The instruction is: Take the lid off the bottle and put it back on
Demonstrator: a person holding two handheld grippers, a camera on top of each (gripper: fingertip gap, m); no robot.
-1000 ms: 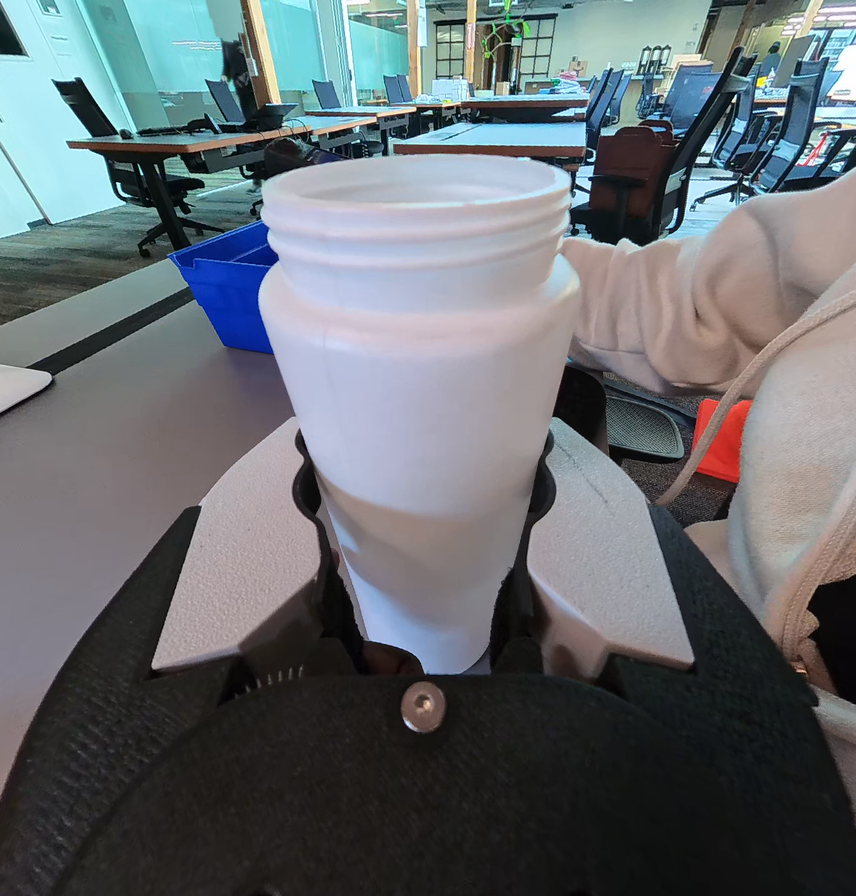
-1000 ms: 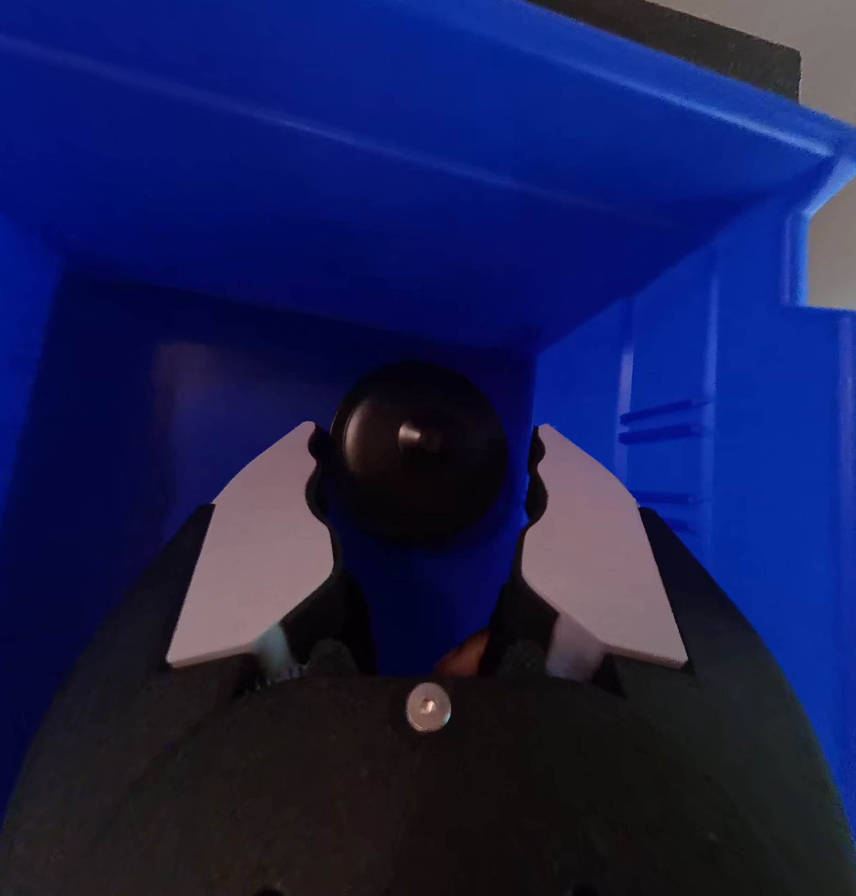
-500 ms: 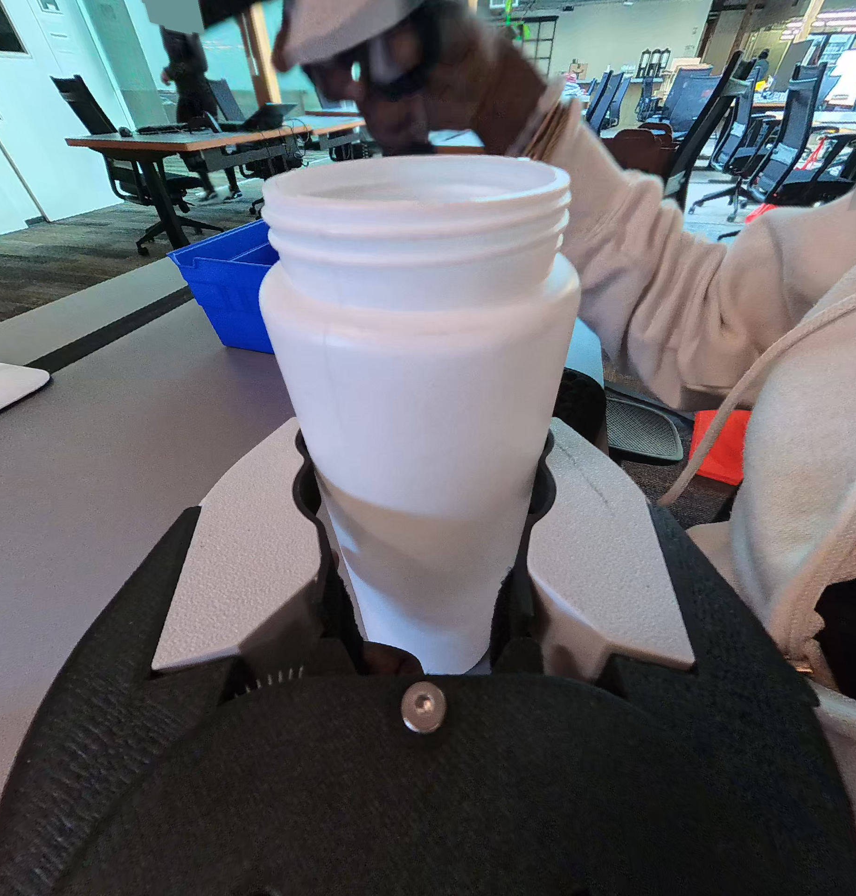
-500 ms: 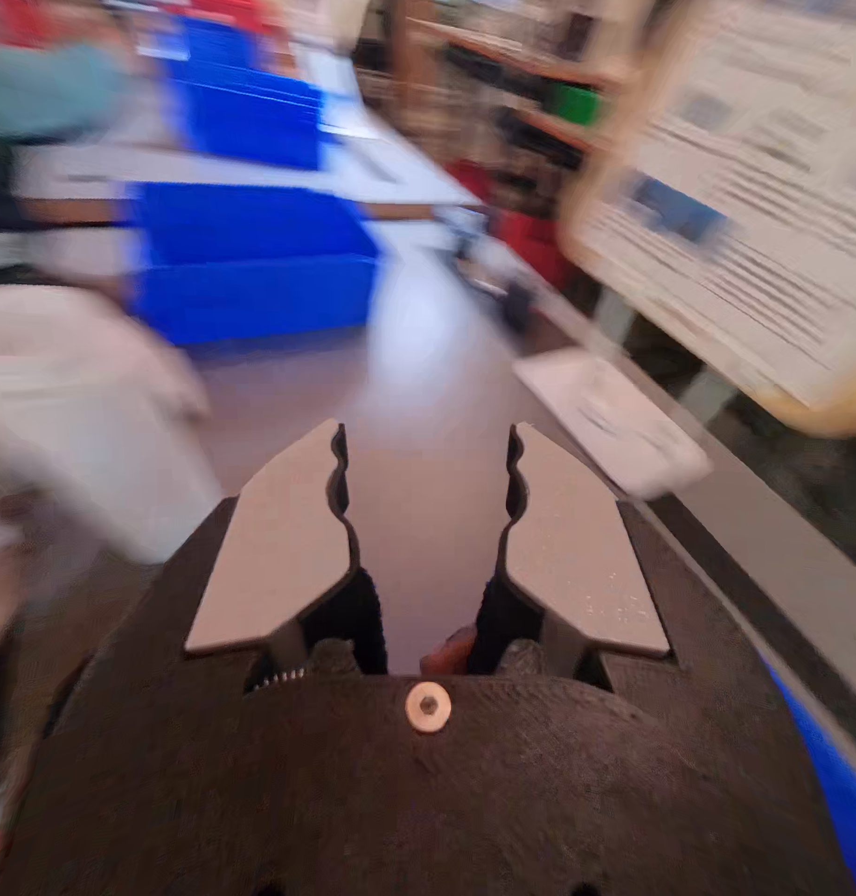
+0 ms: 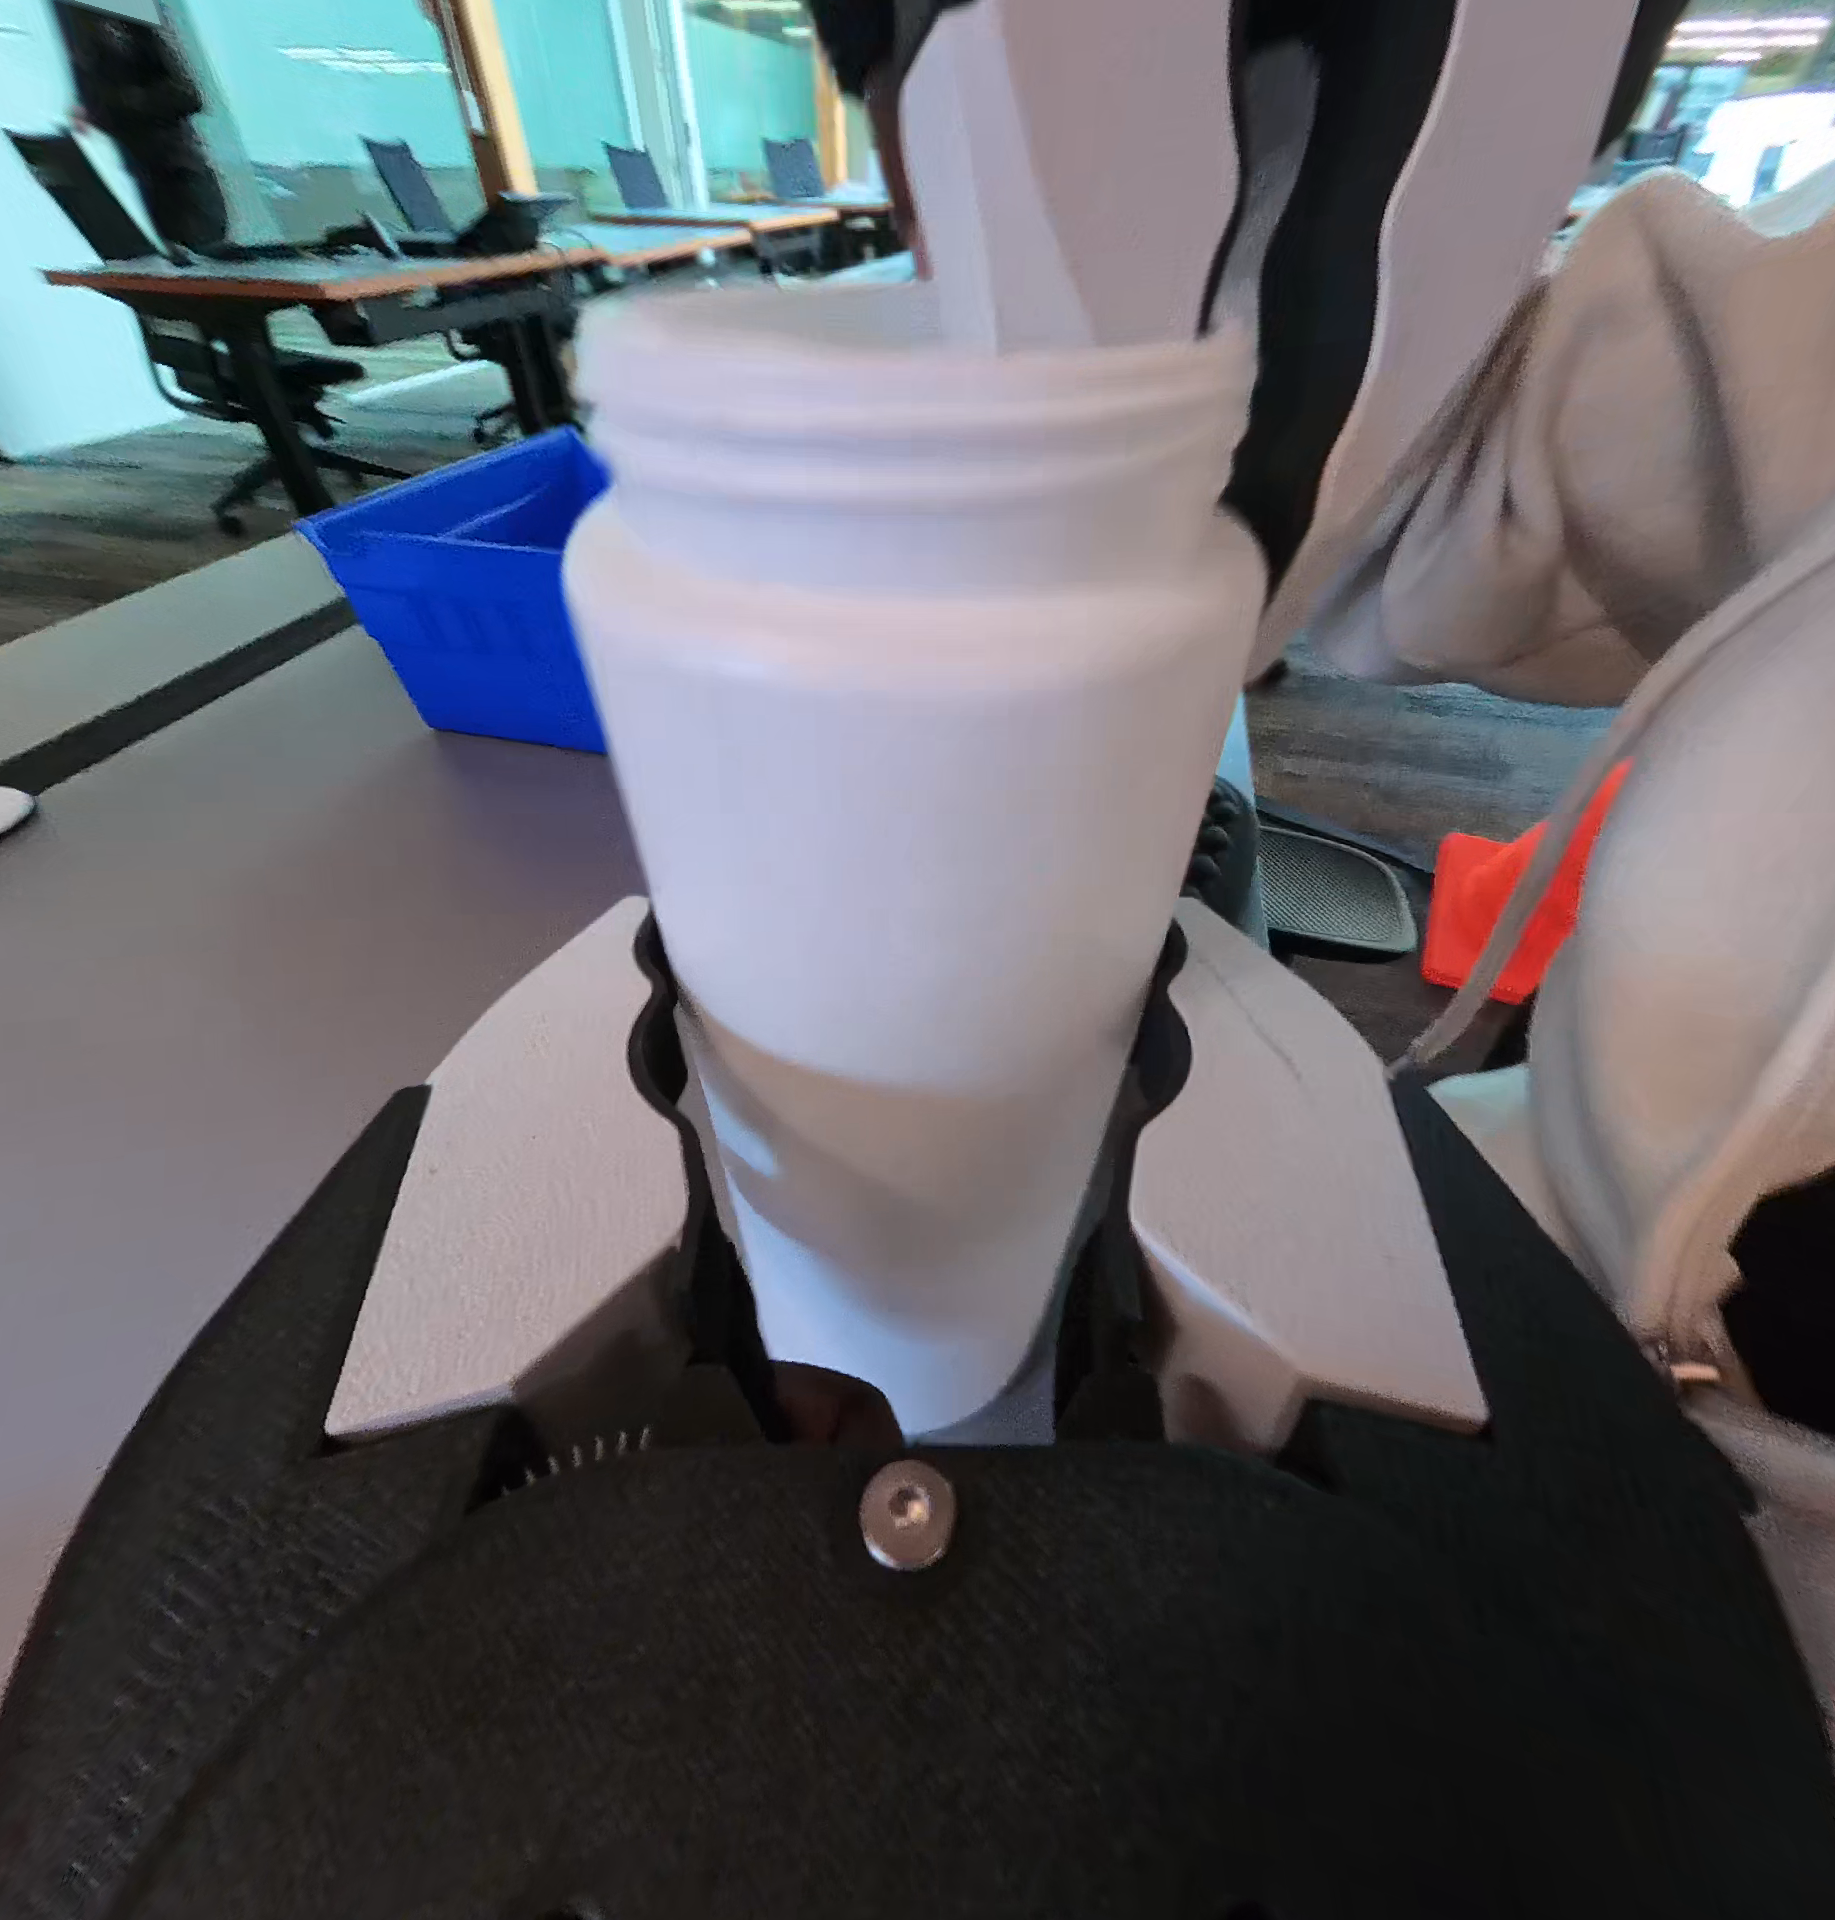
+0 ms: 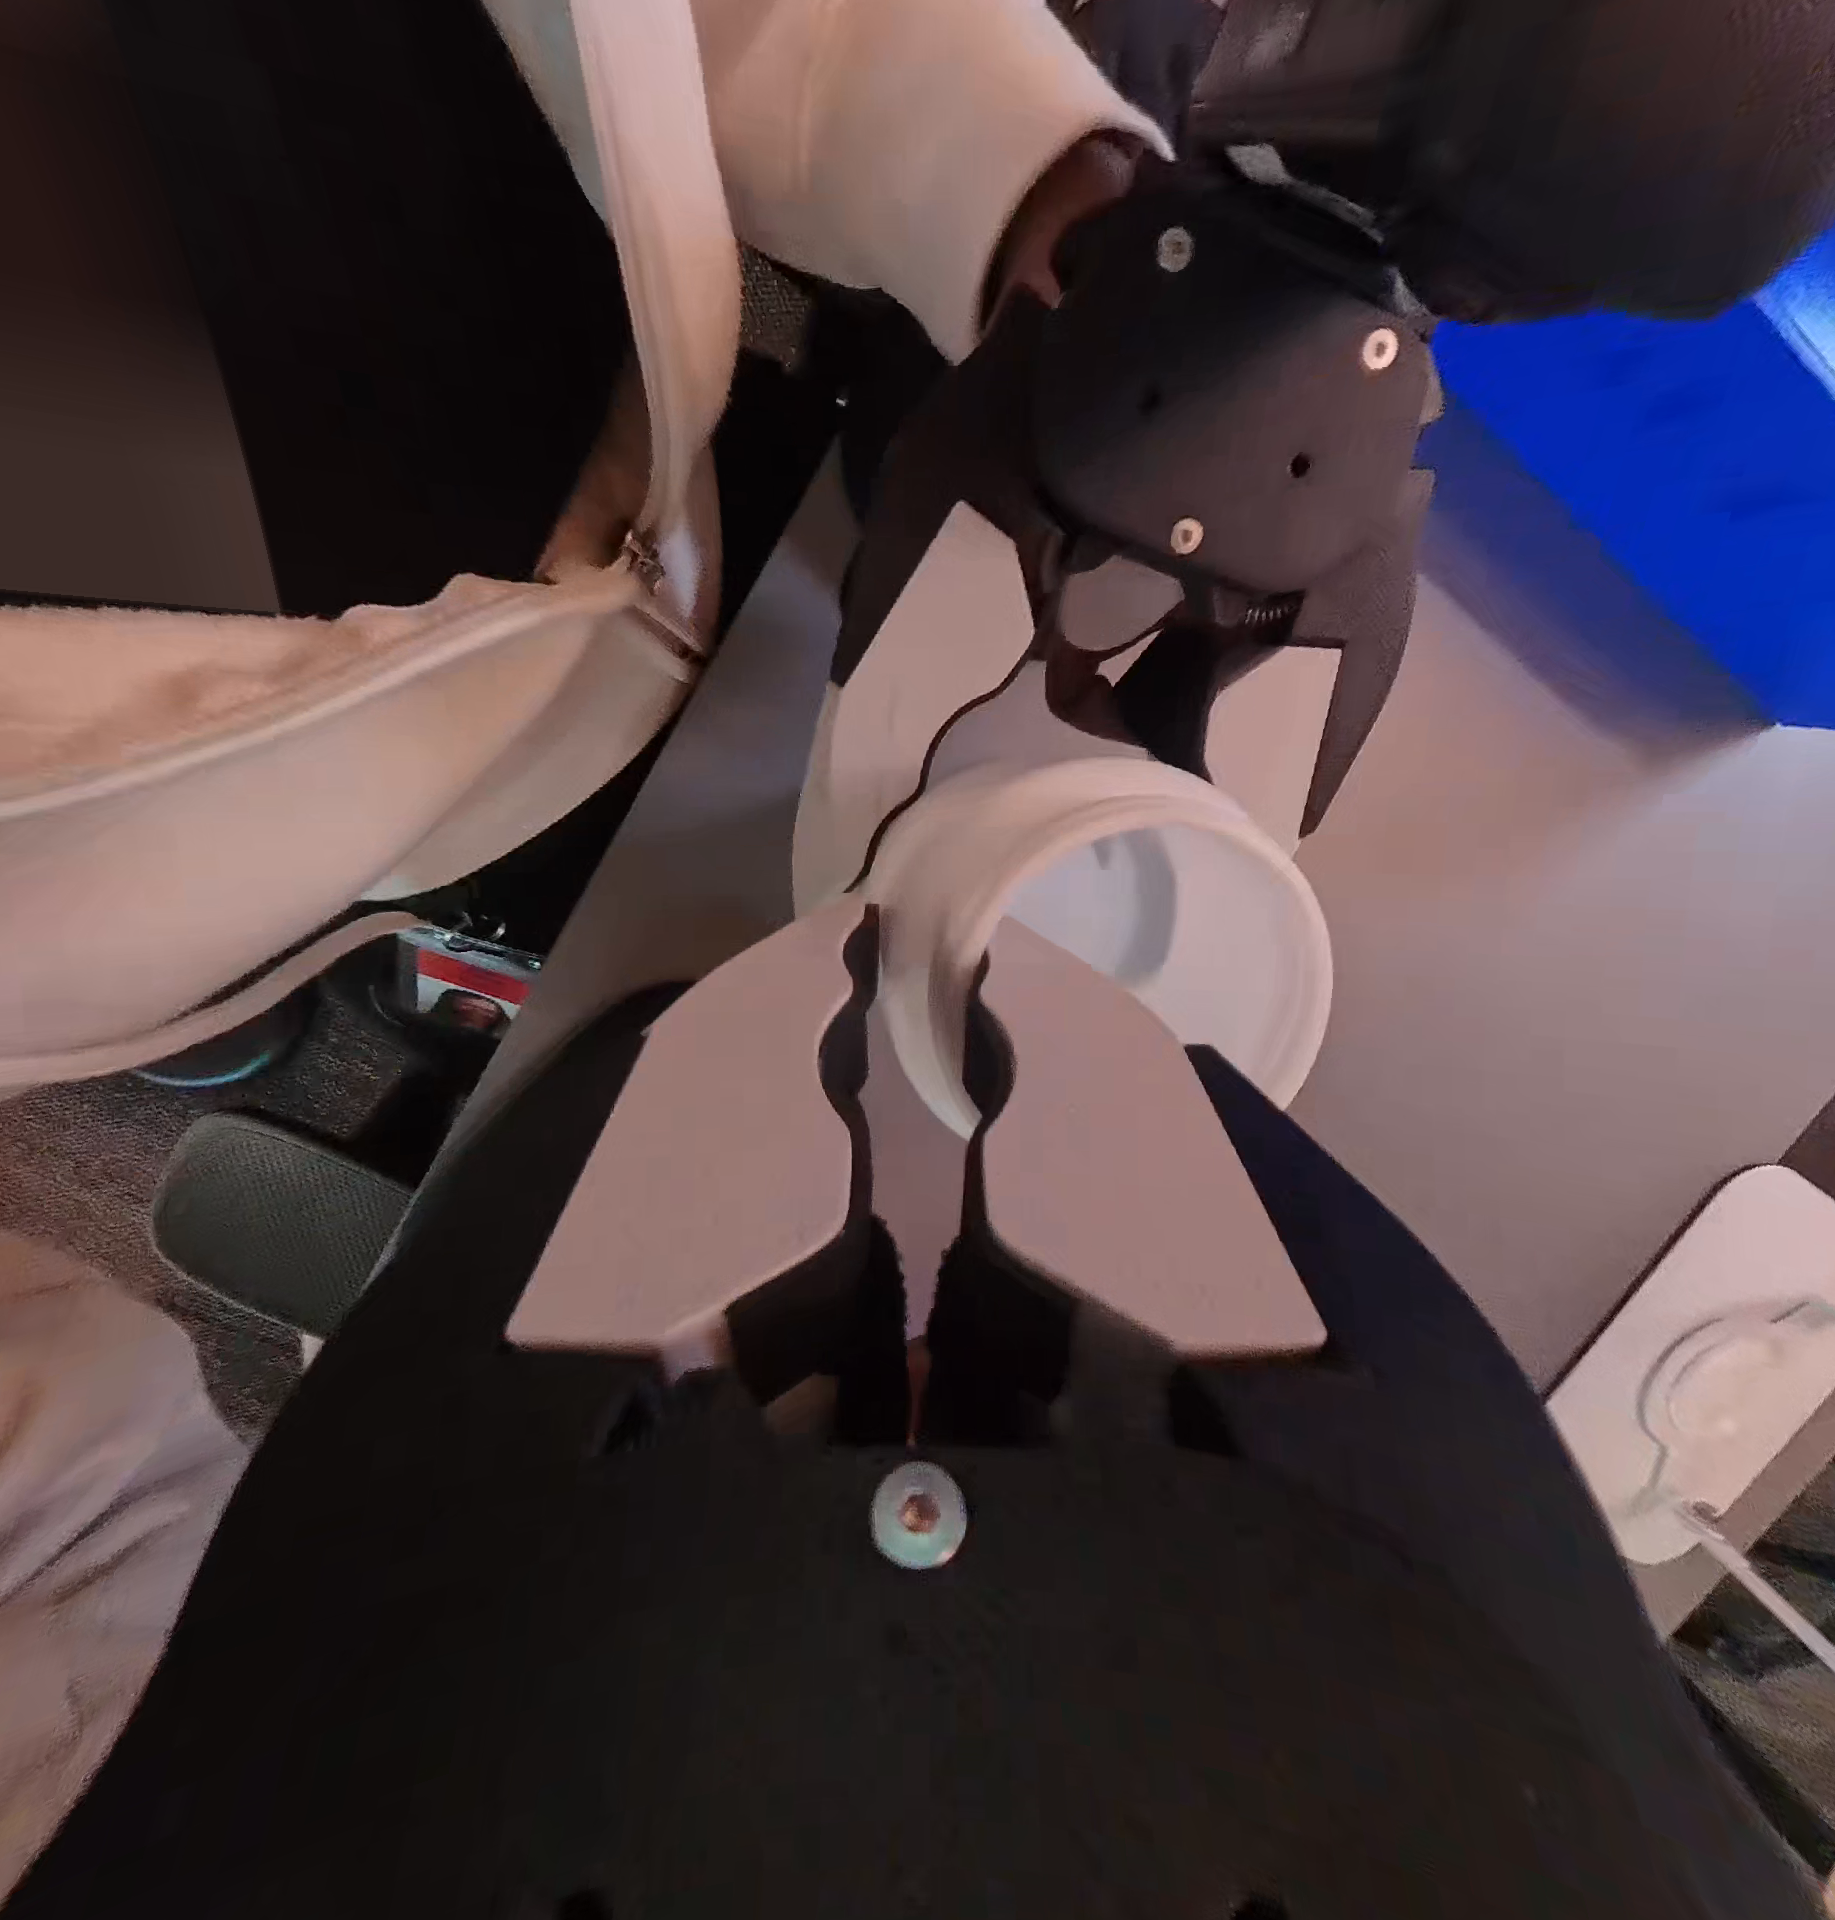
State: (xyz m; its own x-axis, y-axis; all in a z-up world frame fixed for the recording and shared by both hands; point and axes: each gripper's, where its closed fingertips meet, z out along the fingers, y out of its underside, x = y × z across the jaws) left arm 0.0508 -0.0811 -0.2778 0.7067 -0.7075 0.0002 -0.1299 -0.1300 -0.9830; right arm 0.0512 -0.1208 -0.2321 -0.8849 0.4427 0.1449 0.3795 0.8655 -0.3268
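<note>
- Two hand-held grippers: my left (image 5: 908,1039) clamps the white plastic bottle (image 5: 908,727); my right (image 6: 918,971) pinches its threaded rim.
- Pulling could tip it.

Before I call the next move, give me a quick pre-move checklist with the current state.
1. Left gripper hold on the bottle: ok. It is shut on the lower body and the bottle is upright.
2. Lid off: ok. The mouth is open and the threads are bare.
3. Lid located: not ok. It shows in neither view.
4. Right gripper free for the lid: not ok. Its fingers are nearly closed astride the bottle's rim, with no lid in them.
5. Blue bin in place: ok, on the table behind the bottle. What it holds: cannot tell.
</note>
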